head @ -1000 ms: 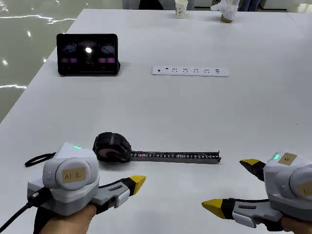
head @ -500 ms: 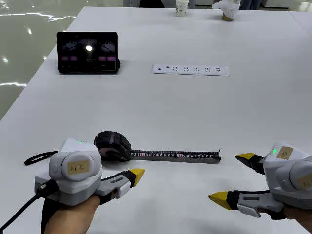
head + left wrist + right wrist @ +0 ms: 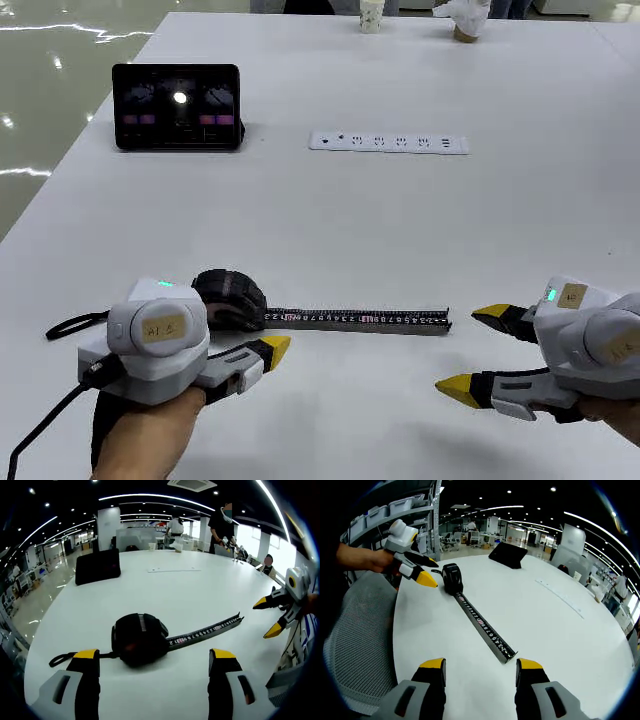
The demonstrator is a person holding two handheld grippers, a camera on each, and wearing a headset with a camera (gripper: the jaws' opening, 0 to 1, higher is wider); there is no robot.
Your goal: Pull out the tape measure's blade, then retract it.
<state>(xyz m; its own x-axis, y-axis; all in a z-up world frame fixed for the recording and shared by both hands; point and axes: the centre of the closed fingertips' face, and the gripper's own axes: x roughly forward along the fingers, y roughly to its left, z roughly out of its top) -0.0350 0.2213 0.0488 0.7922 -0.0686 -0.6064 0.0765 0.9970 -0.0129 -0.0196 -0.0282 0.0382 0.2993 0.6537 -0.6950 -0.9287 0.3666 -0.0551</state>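
Over the last 1 second you've nudged the left gripper (image 3: 154,655) in on the tape measure (image 3: 231,299) and the right gripper (image 3: 472,350) toward its blade (image 3: 360,320) tip, both jaws wide open and empty, blade lying pulled out on the table (image 3: 400,220), so retracting looks next.

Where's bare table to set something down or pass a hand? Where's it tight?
Widest bare patch: the table between power strip and blade. Also bare: right of the power strip, and between tablet and tape measure case. Tight: the near edge, where left gripper and right gripper, both open, flank the tape measure.
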